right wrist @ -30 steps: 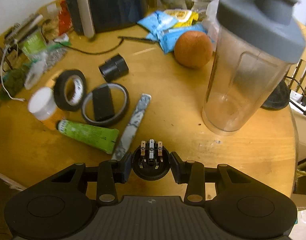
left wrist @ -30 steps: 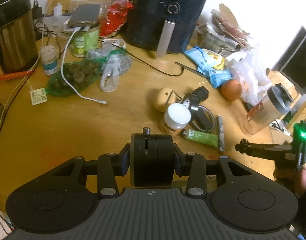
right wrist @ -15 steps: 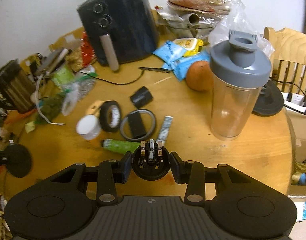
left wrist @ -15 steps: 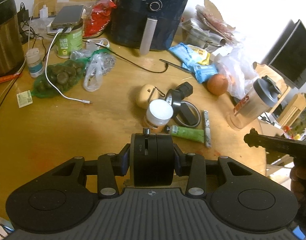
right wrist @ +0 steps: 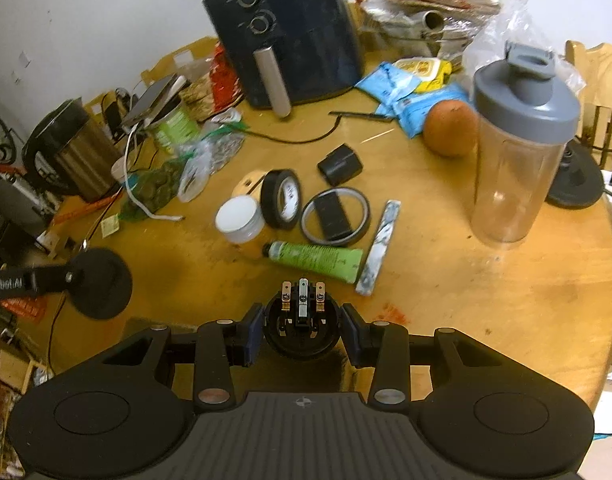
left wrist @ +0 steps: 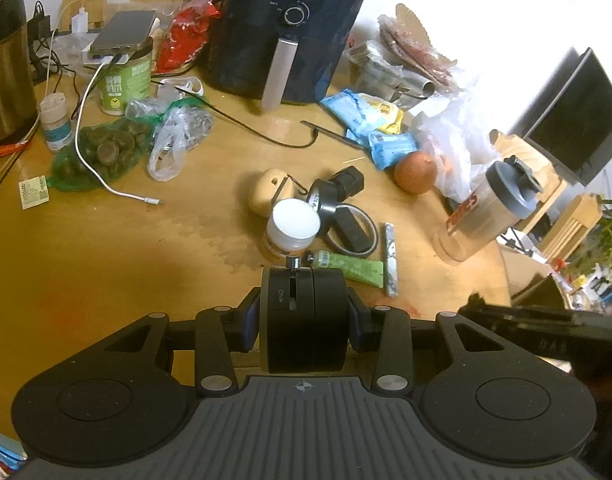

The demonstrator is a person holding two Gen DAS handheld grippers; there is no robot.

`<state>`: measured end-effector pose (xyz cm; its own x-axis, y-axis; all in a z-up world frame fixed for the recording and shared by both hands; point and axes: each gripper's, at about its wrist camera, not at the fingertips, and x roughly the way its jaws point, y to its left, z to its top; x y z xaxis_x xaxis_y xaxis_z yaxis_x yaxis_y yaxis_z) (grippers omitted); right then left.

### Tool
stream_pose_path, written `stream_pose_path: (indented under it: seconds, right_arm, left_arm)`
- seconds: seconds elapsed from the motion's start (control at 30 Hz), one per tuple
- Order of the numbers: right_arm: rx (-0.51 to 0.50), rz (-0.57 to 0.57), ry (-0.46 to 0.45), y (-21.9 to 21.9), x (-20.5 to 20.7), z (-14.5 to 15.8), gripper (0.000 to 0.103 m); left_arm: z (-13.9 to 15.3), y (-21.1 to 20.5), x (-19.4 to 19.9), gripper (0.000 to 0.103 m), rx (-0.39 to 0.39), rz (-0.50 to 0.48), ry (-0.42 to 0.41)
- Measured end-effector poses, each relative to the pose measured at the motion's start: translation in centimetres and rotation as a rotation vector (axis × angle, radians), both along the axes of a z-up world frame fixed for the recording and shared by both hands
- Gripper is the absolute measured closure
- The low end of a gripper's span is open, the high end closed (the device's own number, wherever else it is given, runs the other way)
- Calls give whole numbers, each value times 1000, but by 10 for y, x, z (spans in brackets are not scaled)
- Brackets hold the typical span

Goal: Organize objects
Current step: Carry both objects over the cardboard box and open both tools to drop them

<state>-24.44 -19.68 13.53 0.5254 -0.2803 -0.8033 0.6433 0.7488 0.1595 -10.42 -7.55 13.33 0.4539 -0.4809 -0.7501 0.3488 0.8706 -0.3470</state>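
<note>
Gripping black pucks, both tools hover over the table (right wrist: 486, 304): the left gripper (left wrist: 303, 320) is clamped on a switched puck (left wrist: 301, 312), the right gripper (right wrist: 301, 330) on a round plug (right wrist: 301, 328) with metal prongs. Left to right in the right view sit the kettle (right wrist: 71, 152), the white-lidded jar (right wrist: 239, 220), the tape roll (right wrist: 281, 198), the green tube (right wrist: 316, 258) and the shaker (right wrist: 520, 152). That cluster lies mid-table, just ahead of the tools. The tube looks soft and light, best pinched across its middle; the jar seems rigid and slick, so take it by the lid's sides. Worn yellow wood, heavy clutter, air fryer (right wrist: 289, 36) against a white wall.
</note>
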Motion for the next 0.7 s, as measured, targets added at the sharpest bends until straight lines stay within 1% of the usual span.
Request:
stream_pose_path:
  seconds: [0.3, 0.53, 0.7]
  right_arm:
    - [24, 64, -3, 6, 10, -1, 60]
    - [50, 89, 26, 12, 9, -13, 60]
    - [68, 102, 60, 19, 5, -26, 60]
  left_arm:
    - [1, 1, -5, 62, 8, 3, -2]
    - [-10, 1, -16, 62, 41, -14, 37]
    - [-25, 0, -24, 62, 64, -34, 79]
